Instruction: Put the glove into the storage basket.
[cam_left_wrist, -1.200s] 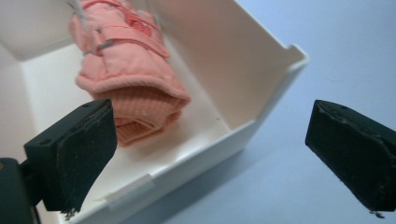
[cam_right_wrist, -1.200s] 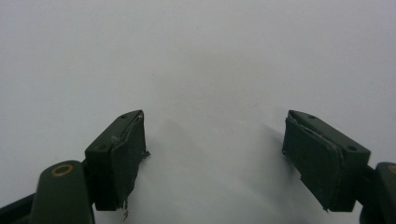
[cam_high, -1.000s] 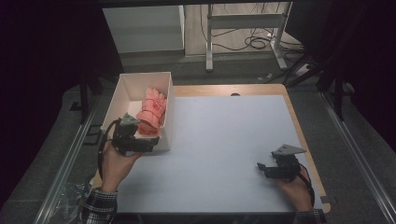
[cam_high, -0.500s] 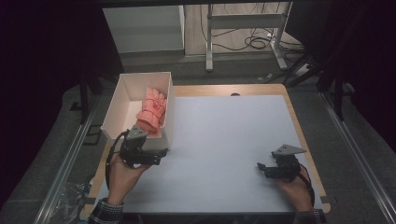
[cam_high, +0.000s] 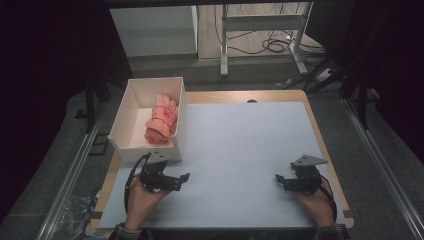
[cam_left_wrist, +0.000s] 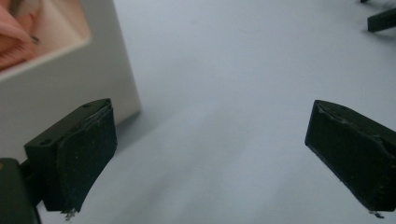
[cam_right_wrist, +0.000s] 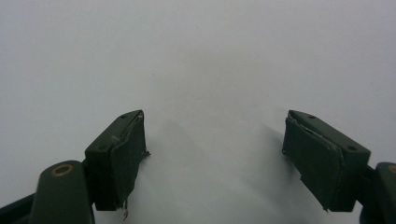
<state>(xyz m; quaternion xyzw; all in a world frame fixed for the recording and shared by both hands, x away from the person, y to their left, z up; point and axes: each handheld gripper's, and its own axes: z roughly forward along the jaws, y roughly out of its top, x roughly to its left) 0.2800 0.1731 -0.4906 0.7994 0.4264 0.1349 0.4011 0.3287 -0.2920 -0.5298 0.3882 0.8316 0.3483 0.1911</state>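
Note:
A white open box (cam_high: 144, 152) stands at the table's left edge, with a rolled pink cloth (cam_high: 161, 120) lying inside along its right wall. My left gripper (cam_high: 183, 181) rests on the pale mat just in front of the box, open, nothing between its fingers. In the left gripper view the left gripper (cam_left_wrist: 210, 140) has the box's corner (cam_left_wrist: 60, 84) close on its left and a bit of the pink cloth (cam_left_wrist: 14, 37) above. My right gripper (cam_high: 280, 180) lies near the front right of the mat. The right gripper (cam_right_wrist: 215, 154) is open over bare mat.
The pale blue-white mat (cam_high: 240, 145) covers most of the wooden table (cam_high: 320, 135). Beyond the far edge stand a white cabinet (cam_high: 155, 30) and a metal frame (cam_high: 260, 25) with cables on the floor. The other gripper's jaw tips (cam_left_wrist: 380, 19) show far off.
My left gripper has drawn back from the box's front right corner toward the person and now rests on the mat. The right gripper has not moved.

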